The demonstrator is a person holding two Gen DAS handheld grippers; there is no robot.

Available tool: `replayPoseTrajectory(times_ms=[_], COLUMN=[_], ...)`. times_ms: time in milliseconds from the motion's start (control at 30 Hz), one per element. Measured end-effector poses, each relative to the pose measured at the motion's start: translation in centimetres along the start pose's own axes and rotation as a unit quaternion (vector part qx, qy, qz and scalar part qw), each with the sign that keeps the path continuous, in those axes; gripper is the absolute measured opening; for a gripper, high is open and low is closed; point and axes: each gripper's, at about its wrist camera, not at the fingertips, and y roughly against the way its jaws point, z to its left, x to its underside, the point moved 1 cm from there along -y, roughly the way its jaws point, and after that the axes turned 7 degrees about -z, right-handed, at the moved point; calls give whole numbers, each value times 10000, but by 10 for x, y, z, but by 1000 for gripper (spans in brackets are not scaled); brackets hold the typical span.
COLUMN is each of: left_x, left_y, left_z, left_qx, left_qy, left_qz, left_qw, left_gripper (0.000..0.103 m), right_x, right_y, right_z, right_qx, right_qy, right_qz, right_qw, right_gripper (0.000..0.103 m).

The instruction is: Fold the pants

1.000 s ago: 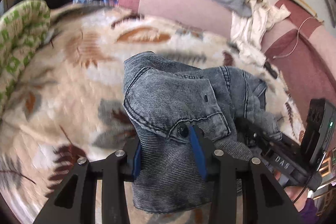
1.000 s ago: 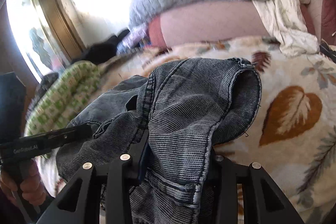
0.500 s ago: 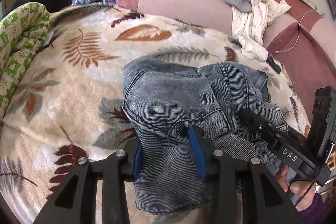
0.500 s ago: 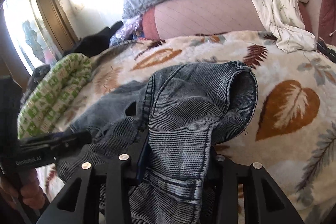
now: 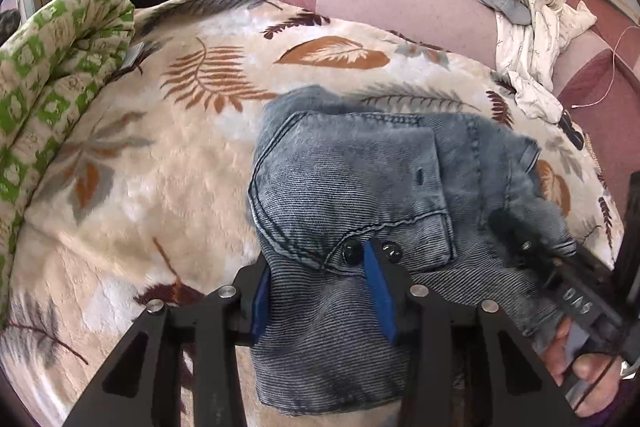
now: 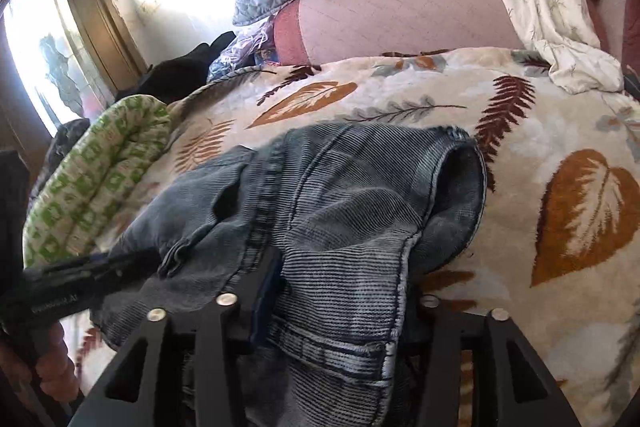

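Now, starting at your left, the rolled green-patterned quilt [image 5: 60, 75] banks up along the bed's edge, so your folding room is the plush leaf-print blanket [image 5: 168, 163], soft and deep-piled, likely to drag a little on cloth slid across it. Your left gripper [image 5: 320, 291] has the grey-blue jeans [image 5: 352, 187] between its blue pads [image 5: 378, 291], at a bunched stretch just below the two dark buttons [image 5: 352, 251]; its jaws stand at a middling width, have just eased apart slightly, and the cloth fills the gap, so it reads as a grip on a thick wad. That hold looks meant to keep this end up while the rest settles onto the blanket. The denim is ribbed, washed-out, stiff at its stitched seams and pocket edges, and lies humped and crumpled at mid-bed, not yet flat. Further right, your right gripper [image 6: 340, 303] straddles a hemmed fold of the same jeans; its jaws have just been opening, cloth still lies between them, and only one pad shows, so I cannot tell whether it still presses. Beyond it the leg's cuff [image 6: 456, 187] gapes in a rounded loop, which suggests the cloth is being let down.
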Motion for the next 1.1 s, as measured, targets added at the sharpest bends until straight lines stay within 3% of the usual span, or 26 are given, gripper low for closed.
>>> replayPoseTrajectory(times_ms=[67, 167, 300, 367, 500, 600, 733, 933, 1000, 1100], left_x=[0, -6, -7, -5, 2, 10, 21, 26, 25, 24], left_y=[3, 7, 27, 47, 83, 111, 140, 192, 205, 225], left_z=[-1, 1, -2, -7, -21, -37, -57, -75, -77, -79], left_qx=[6, 50, -244, -395, -661, -710, -1061, -1135, -1165, -1219], left_qy=[-54, -50, -287, -495, -602, -740, -959, -985, -959, -937], left_qz=[-20, 30, -204, -469, -887, -1118, -1310, -1771, -1907, -2145], left_qw=[10000, 10000, 9991, 9969, 9920, 9884, 9810, 9726, 9700, 9645], left_gripper=[47, 48, 49, 53, 81, 82, 82, 83, 92, 92], right_x=[-1, 1, -2, -4, -10, -9, 7, 12, 10, 5], right_y=[1, 5, 22, 38, 80, 113, 159, 207, 219, 232], right_z=[2, -2, -15, -25, -28, -19, -6, 14, 22, 37], right_qx=[42, 122, 103, 169, 381, 558, 875, 1107, 1204, 1255], right_qy=[57, -59, -338, -502, -281, 33, 204, 402, 474, 595], right_qz=[50, 198, 272, 152, -338, -718, -1117, -1458, -1522, -1618], right_qw=[10000, 9997, 9990, 9985, 9983, 9958, 9897, 9823, 9798, 9770], right_gripper=[59, 74, 75, 75, 78, 79, 85, 86, 87, 87])
